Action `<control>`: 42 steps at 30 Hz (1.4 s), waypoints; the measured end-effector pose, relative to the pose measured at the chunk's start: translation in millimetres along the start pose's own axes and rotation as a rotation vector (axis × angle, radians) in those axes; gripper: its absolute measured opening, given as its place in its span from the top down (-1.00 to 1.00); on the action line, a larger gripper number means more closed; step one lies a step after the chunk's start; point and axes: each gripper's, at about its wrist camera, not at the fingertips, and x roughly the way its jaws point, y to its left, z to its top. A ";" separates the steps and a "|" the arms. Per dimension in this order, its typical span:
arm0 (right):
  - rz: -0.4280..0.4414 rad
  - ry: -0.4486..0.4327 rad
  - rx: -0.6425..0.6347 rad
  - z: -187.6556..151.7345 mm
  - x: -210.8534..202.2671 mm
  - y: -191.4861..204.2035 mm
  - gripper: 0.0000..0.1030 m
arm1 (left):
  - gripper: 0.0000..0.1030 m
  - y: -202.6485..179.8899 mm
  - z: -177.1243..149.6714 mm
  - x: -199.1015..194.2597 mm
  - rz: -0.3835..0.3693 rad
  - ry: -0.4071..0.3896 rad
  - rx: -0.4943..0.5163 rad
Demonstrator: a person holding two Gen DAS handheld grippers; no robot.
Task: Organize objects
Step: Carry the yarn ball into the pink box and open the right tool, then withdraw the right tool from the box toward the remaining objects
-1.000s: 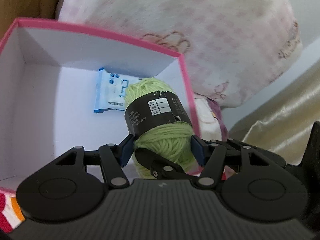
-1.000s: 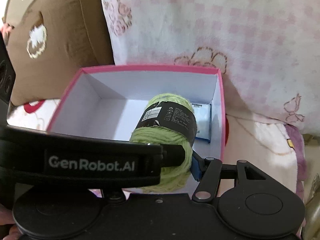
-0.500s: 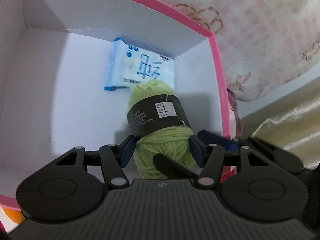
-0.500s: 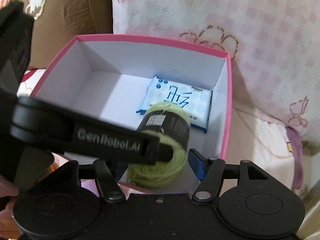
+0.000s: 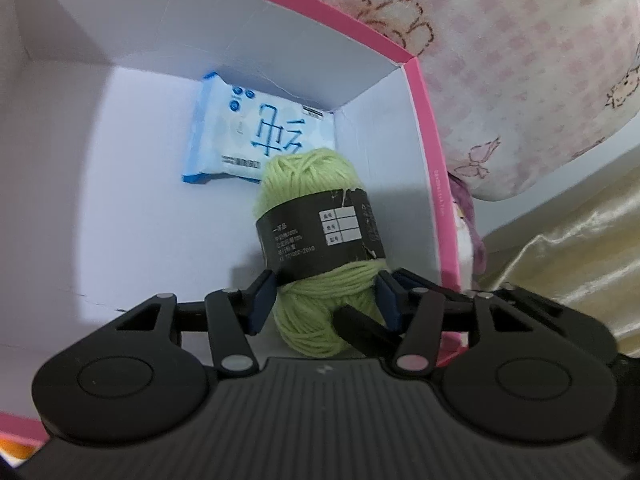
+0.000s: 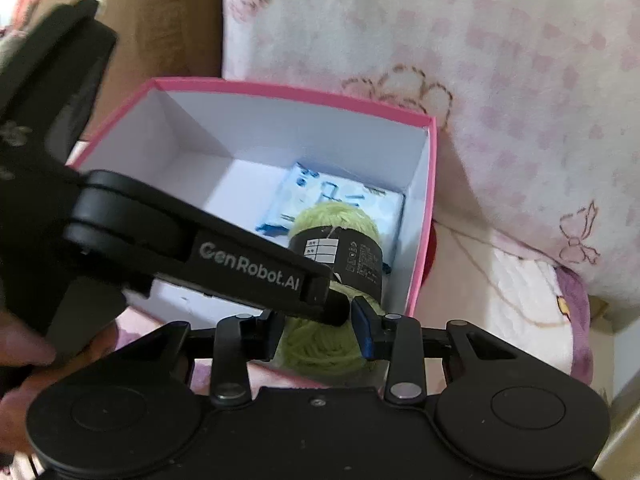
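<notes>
A green yarn ball (image 5: 316,216) with a black paper band is gripped by my left gripper (image 5: 322,300), low inside a pink-rimmed white box (image 5: 424,128). A blue tissue pack (image 5: 256,140) lies flat in the box's far right corner, just beyond the yarn. In the right wrist view the yarn (image 6: 340,240), the box (image 6: 428,200) and the tissue pack (image 6: 316,196) show again. My right gripper (image 6: 316,328) stands at the box's near edge, its jaws around the yarn's lower end and the left gripper's finger (image 6: 248,268); I cannot tell if it grips.
A pink-and-white patterned pillow (image 6: 480,80) lies behind and right of the box. A brown cushion (image 6: 160,16) is at the back left. Gold fabric (image 5: 560,264) is to the right. A hand (image 6: 24,360) holds the left gripper.
My left gripper has lowered the yarn from above the box's rim down into the box, toward the tissue pack. The right gripper has come closer to the box's near edge.
</notes>
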 end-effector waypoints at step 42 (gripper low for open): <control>0.220 -0.145 -0.139 -61.7 -226.3 108.8 -0.44 | -0.65 -25.3 -129.6 -264.5 0.227 0.039 0.350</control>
